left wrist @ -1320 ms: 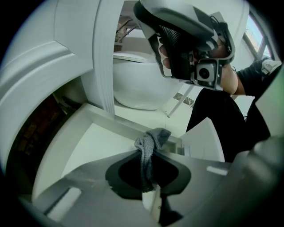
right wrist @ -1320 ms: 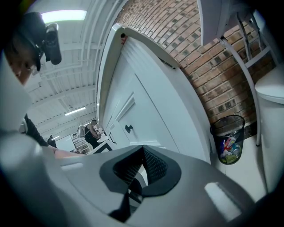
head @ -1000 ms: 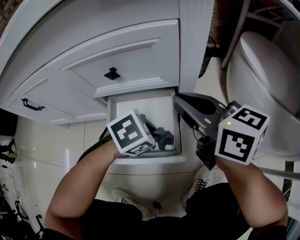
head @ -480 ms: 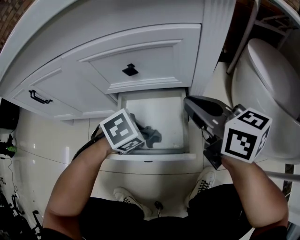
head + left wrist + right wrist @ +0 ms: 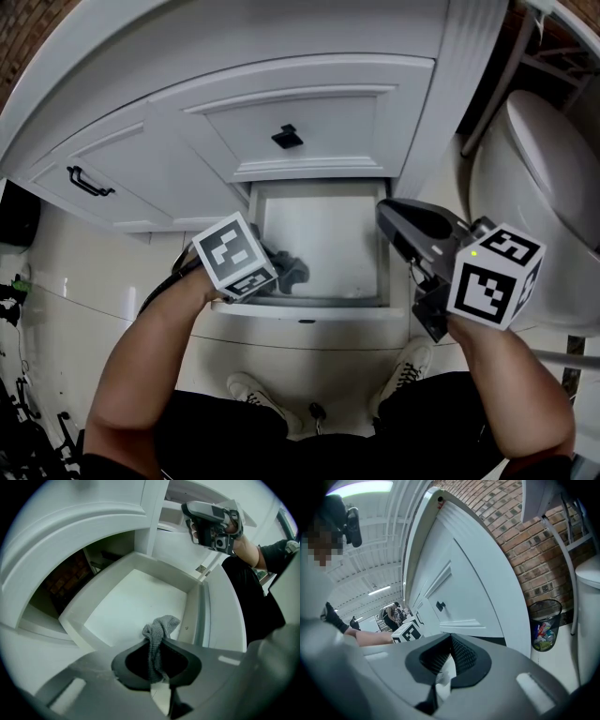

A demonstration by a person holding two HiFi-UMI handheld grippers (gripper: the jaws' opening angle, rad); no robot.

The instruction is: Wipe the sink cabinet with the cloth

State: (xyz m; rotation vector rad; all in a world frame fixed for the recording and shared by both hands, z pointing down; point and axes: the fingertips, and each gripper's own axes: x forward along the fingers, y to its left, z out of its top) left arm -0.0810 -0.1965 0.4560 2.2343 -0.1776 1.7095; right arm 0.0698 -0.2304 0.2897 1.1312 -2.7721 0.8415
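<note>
Your left gripper (image 5: 157, 645) is clenched on the grey cloth (image 5: 160, 626). The cloth is pinched between the jaws as a narrow twisted strip running along the jaw line, with a bunched end poking out past the tips.

That bunched end sits down inside the open drawer (image 5: 194, 613) at the bottom of the sink cabinet (image 5: 309, 112), close to the drawer's front wall on your left side. I can't tell whether the cloth is pressing on the drawer floor or hanging just above it.

Key relation: the bare white drawer floor lies ahead of the cloth, toward the back of the cabinet and across to your right. So the wipe most likely has to go forward and rightward from where the cloth is now. Lower the left gripper first if there's no contact.

Your right gripper (image 5: 450, 641) has its jaws closed together with nothing between them. It hangs over the drawer's right edge, pointing at the cabinet front, and is well apart from the cloth. The left gripper is the working one and the right is spare.

Judgement: only the drawer interior is being addressed. The panel front with the black knob (image 5: 287, 136) above and the neighbouring drawer with the bar handle (image 5: 90, 181) look to be left for later.

Risk: the right gripper is near the drawer's right wall, so a rightward sweep could crowd it.
</note>
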